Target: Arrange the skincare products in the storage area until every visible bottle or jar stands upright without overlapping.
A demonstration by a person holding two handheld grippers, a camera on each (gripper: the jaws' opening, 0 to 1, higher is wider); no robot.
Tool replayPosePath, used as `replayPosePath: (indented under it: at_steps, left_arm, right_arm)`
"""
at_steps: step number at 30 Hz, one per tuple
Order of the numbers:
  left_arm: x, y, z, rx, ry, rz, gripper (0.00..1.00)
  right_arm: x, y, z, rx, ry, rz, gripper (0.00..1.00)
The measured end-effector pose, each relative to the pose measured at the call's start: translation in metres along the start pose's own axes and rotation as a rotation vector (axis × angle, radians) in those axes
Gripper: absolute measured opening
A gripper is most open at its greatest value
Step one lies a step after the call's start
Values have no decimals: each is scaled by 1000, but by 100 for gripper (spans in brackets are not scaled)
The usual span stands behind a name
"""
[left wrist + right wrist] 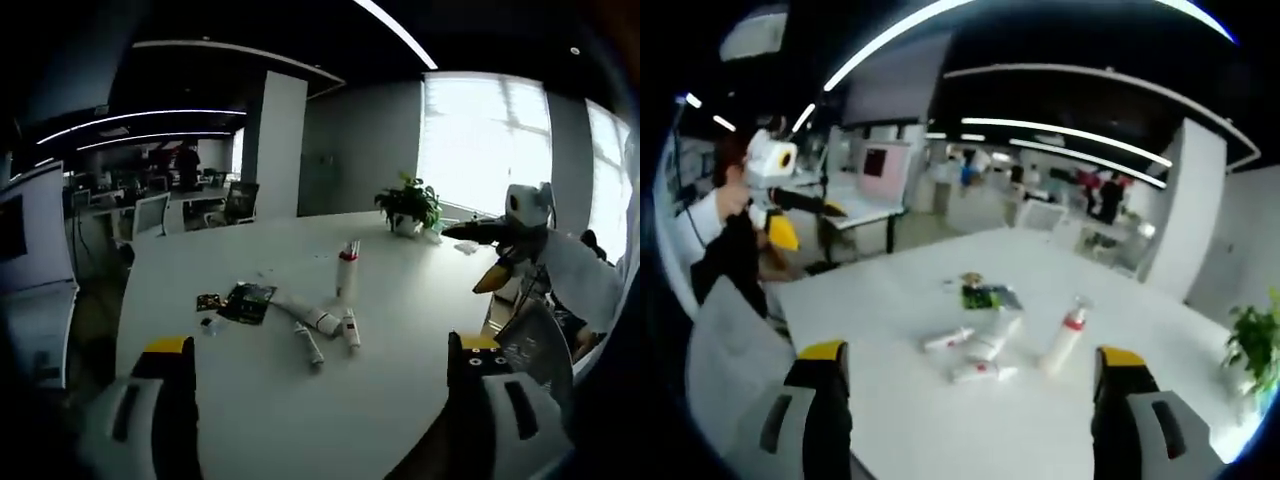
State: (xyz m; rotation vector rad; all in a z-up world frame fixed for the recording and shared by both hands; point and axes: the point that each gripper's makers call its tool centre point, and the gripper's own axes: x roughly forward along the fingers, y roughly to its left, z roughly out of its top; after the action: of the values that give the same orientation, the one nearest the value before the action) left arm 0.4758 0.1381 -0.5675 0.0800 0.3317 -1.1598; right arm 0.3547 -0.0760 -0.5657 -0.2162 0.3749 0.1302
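Two tools hover with jaws spread wide and empty above the white worktop, well short of the skincare products. In the left gripper view, ahead of the left tool, a dark packet lies leftmost, then three tubes lying flat, then one bottle upright. In the right gripper view, beyond the right tool, the tubes sit left of the standing bottle.

Open office: bright window, white pillar, ceiling light strips.

Both the left gripper and the right gripper hang above the white table, jaws spread wide apart, holding nothing.
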Motion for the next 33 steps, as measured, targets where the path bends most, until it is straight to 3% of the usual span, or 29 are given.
replayPosePath:
  at_steps: [6,13,17,22,33]
  left_arm:
    - [-2,9,-5,-21,3,6,99]
    - [4,5,-11,-29,25,-27,99]
    - [7,6,-7,-28,21,-23,99]
    - [16,4,-2,-29,20,1,99]
    - [44,-4,12,-30,-1,96,99]
  right_arm:
    - [0,-2,12,51,-42,-2,100]
    - [4,-7,9,16,-5,10,100]
    - [6,-13,12,20,-16,23,100]
    - [8,-30,14,12,-28,32,100]
    - [14,-56,1,-33,-34,131,100]
